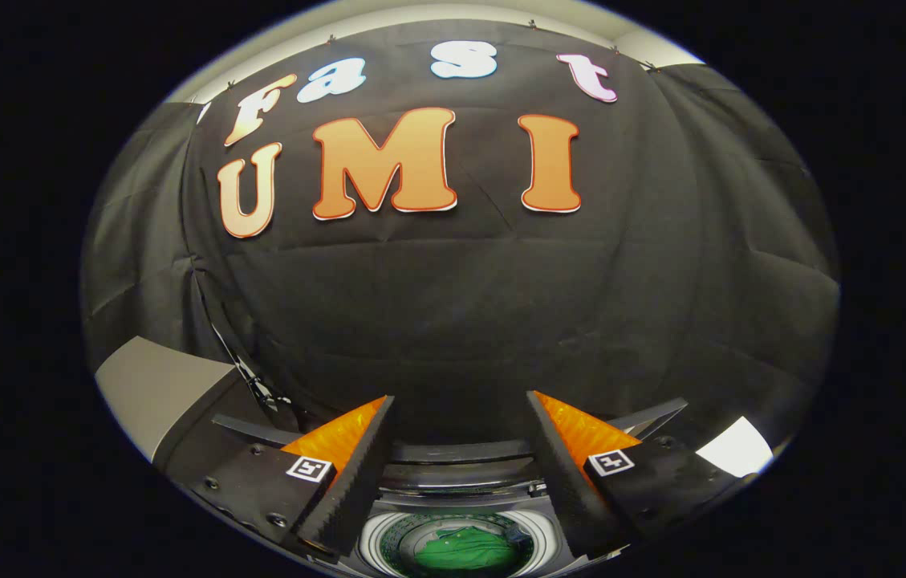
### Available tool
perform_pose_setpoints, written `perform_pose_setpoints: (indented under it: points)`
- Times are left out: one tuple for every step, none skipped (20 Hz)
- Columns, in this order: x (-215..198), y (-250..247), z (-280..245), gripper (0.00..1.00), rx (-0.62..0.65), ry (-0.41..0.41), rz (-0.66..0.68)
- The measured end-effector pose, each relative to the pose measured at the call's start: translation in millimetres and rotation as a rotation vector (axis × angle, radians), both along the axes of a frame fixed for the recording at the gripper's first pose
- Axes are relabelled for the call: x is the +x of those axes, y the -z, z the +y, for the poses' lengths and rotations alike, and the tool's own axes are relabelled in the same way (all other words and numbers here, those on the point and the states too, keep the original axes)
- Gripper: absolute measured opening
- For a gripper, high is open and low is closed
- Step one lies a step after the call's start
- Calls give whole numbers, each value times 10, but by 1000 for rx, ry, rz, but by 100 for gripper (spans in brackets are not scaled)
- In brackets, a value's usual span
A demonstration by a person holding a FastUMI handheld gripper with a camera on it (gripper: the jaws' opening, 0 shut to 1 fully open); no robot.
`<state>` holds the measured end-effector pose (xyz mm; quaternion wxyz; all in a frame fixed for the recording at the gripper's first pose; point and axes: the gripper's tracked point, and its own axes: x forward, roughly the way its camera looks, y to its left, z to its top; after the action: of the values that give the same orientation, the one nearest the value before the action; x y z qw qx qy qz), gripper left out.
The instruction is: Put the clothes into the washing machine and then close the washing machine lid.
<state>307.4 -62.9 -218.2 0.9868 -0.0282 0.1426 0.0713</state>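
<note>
- Green clothes [465, 548] lie bunched at the bottom of the washing machine [453, 490] drum, inside its white ring
- The gripper [459, 417] hangs above the washing machine, fingers spread wide with nothing between them
- Orange-backed fingers [356, 466] with black ribbed pads flank the drum opening, one to each side
- The washing machine lid [453, 451] stands raised behind the drum, against the black cloth wall [453, 321]
</note>
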Motion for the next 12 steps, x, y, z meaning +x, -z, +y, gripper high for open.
perform_pose_setpoints:
  points:
    - [-72,18,-15,100,-1,1,-9]
    - [-137,27,-29,100,1,3,-15]
    - [-201,39,-43,100,1,5,-20]
    - [-256,52,-48,100,2,8,-25]
    - [-297,66,-58,100,3,12,-28]
    - [-339,73,-61,100,3,16,-33]
    - [-390,85,-69,100,3,20,-32]
    - [-433,102,-73,99,0,22,-29]
    - [-476,119,-81,99,-2,25,-25]
    - [-518,144,-87,99,-3,26,-22]
    - [-572,167,-109,99,-4,28,-16]
    - [-624,199,-118,99,-4,32,-13]
